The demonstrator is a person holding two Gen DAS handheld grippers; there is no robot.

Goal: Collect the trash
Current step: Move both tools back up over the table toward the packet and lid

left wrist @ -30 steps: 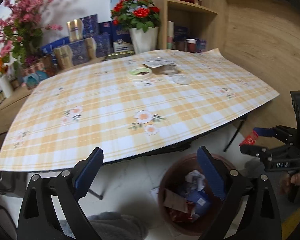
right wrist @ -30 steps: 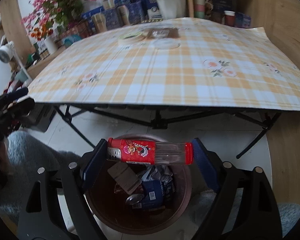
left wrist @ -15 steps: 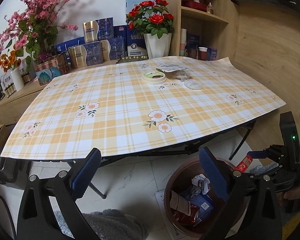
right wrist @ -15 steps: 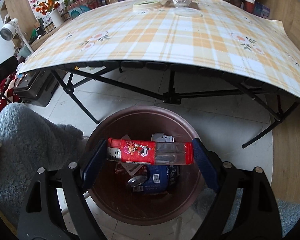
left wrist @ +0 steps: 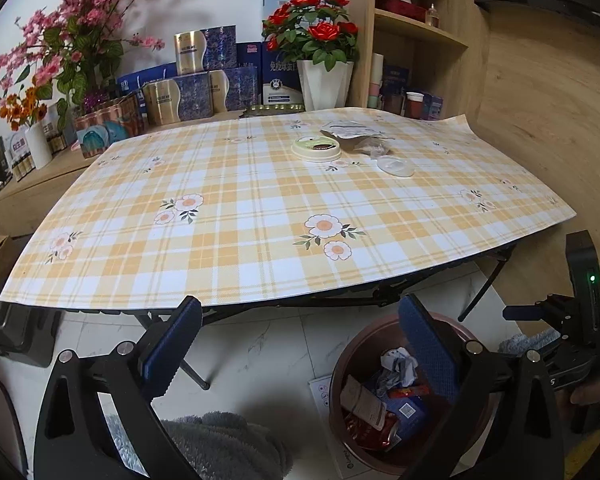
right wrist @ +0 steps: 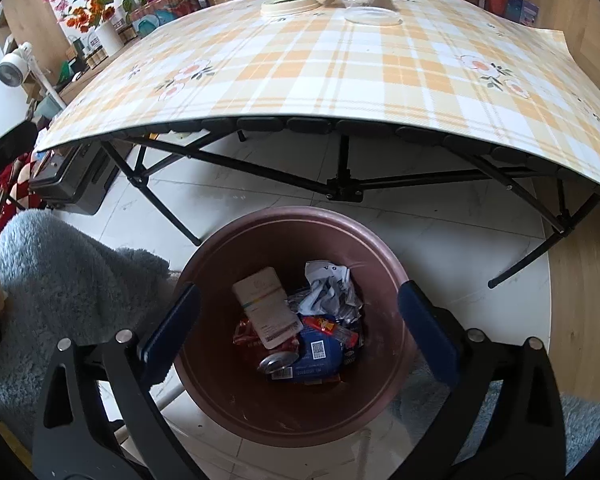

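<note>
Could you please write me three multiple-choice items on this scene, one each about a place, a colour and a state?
1. Where does the trash bin stand?
A. on the table
B. on the floor by the table's near edge
C. on the shelf

2. What colour are the roses in the white vase?
A. yellow
B. red
C. blue

3. How are the right tongs?
A. shut on a tube
B. shut on nothing
C. open and empty

Answers: 1 B, the bin sits on white tiles beside the table legs. 2 B, the blooms are red. 3 C, the pads stand wide apart over the bin with nothing between them, having just opened.
</note>
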